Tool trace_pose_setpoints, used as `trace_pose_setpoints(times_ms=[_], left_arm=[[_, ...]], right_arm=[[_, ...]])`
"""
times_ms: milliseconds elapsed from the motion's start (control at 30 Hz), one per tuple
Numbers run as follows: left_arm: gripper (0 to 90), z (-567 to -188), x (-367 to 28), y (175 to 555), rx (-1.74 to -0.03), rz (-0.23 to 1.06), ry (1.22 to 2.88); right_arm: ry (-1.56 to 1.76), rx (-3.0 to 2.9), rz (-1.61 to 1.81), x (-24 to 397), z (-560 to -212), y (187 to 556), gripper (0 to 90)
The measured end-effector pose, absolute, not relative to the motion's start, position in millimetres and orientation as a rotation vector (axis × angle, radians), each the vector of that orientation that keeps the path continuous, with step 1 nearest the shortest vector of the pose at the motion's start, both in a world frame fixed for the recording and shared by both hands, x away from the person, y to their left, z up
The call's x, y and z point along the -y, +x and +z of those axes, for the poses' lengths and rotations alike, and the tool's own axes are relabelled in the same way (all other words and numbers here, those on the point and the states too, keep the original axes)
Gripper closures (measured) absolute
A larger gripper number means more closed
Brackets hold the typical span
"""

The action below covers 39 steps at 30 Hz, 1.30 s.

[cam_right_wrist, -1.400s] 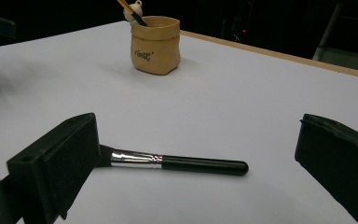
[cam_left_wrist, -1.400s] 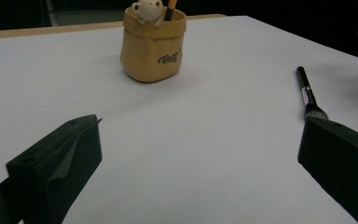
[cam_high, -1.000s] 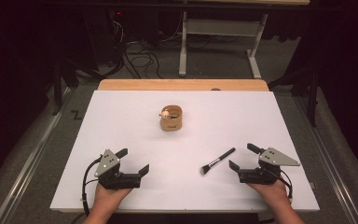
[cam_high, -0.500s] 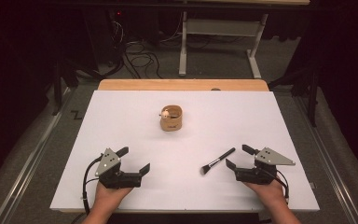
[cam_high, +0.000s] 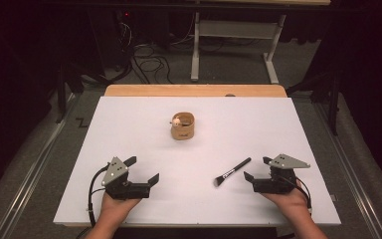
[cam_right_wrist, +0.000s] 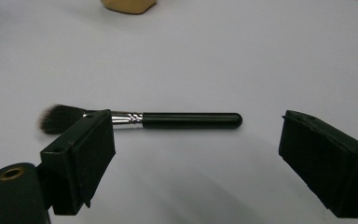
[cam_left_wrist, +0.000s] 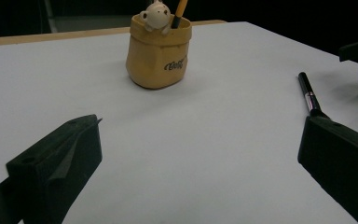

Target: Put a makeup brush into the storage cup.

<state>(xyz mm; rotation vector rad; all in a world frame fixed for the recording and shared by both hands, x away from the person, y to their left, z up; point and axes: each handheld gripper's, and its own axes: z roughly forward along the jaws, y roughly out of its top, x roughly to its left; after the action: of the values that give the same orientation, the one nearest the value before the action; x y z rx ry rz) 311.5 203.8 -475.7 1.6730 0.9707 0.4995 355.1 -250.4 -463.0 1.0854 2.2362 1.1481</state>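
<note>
Right gripper view shows my right gripper [cam_right_wrist: 196, 154] open and empty, its jaws just widened, the brush [cam_right_wrist: 140, 119] lying crosswise on the white table [cam_right_wrist: 261, 56] just beyond them, so I'd ease forward and pinch the black handle mid-length.

Pencil [cam_left_wrist: 179, 11] stands in tan holder [cam_high: 182, 127] on table [cam_high: 129, 124].

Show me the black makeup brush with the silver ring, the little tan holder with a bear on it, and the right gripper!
black makeup brush [cam_right_wrist: 186, 120]: right gripper view, on its handle.
tan holder [cam_left_wrist: 154, 60]: left gripper view, on its front wall.
right gripper [cam_high: 258, 168]: high view, midway between its open fingertips.
</note>
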Motion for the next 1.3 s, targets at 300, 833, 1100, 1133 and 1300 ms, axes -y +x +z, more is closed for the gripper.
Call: trace_pose_setpoints(times_ms=[300, 833, 1100, 1133, 1300], left_arm=[[0.6, -479, -203, 315, -0.968, 0.503, 1.687], [5.1, -478, -203, 313, -0.940, 0.500, 1.699], [5.1, -478, -205, 313, -0.956, 0.488, 1.686], [5.1, -477, -207, 313, -0.959, 0.485, 1.687], [5.1, -477, -206, 312, -0.954, 0.484, 1.684]], right_arm=[[1.106, -2.348, 0.972, 253, -451, 352, 2.3], [1.120, -2.602, 0.650, 251, -441, 356, 2.8], [1.056, -2.705, 0.471, 247, -443, 363, 3.5], [1.047, -2.716, 0.453, 246, -442, 365, 3.6], [0.991, -2.780, 0.349, 238, -439, 369, 3.7]])
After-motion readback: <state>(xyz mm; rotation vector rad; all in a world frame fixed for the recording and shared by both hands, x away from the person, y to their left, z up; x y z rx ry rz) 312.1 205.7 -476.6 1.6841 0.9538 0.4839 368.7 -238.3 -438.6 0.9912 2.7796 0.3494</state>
